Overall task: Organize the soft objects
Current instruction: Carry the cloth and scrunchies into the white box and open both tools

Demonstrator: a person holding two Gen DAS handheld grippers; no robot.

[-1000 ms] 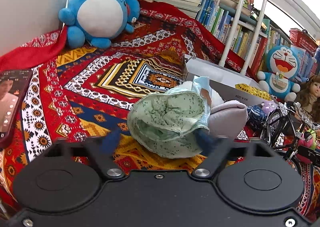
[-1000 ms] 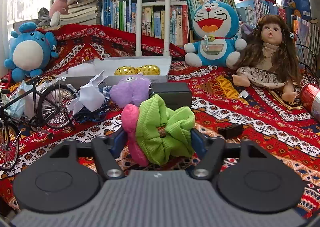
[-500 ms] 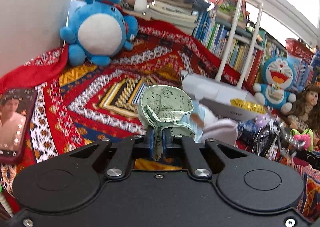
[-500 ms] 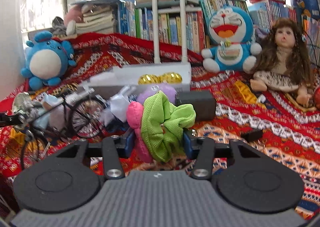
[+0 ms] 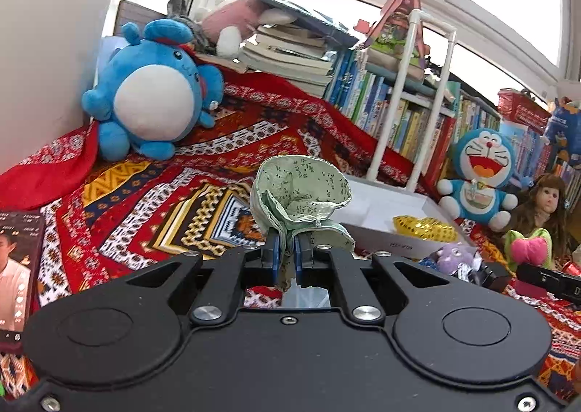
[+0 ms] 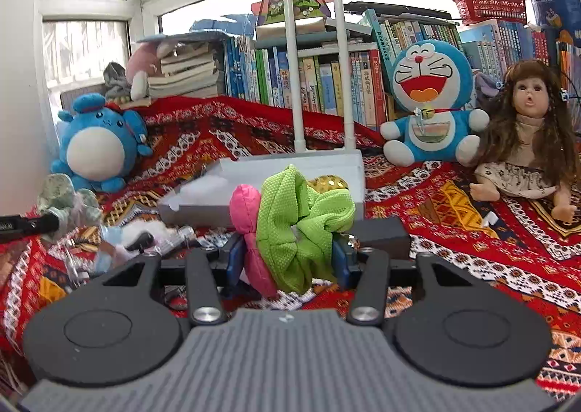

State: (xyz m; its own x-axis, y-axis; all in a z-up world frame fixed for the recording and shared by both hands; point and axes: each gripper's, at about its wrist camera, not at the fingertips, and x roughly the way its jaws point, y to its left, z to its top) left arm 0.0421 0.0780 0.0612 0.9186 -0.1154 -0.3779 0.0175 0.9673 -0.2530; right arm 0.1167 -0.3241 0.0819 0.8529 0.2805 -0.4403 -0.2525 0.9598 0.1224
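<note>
My left gripper is shut on a pale green flowered cloth and holds it above the patterned blanket. My right gripper is shut on a lime green scrunchie with a pink soft piece beside it, lifted off the blanket. The scrunchie and pink piece also show at the right of the left wrist view. The flowered cloth shows at the left of the right wrist view. A white box with gold balls lies just beyond the scrunchie.
A blue plush sits at the back left, a Doraemon plush and a doll at the back right. A phone lies at the left. A dark block and a purple toy lie near the box. Books line the back.
My left gripper closed on the flowered cloth and lifted it off the blanket. My right gripper closed on the scrunchie and raised it.
</note>
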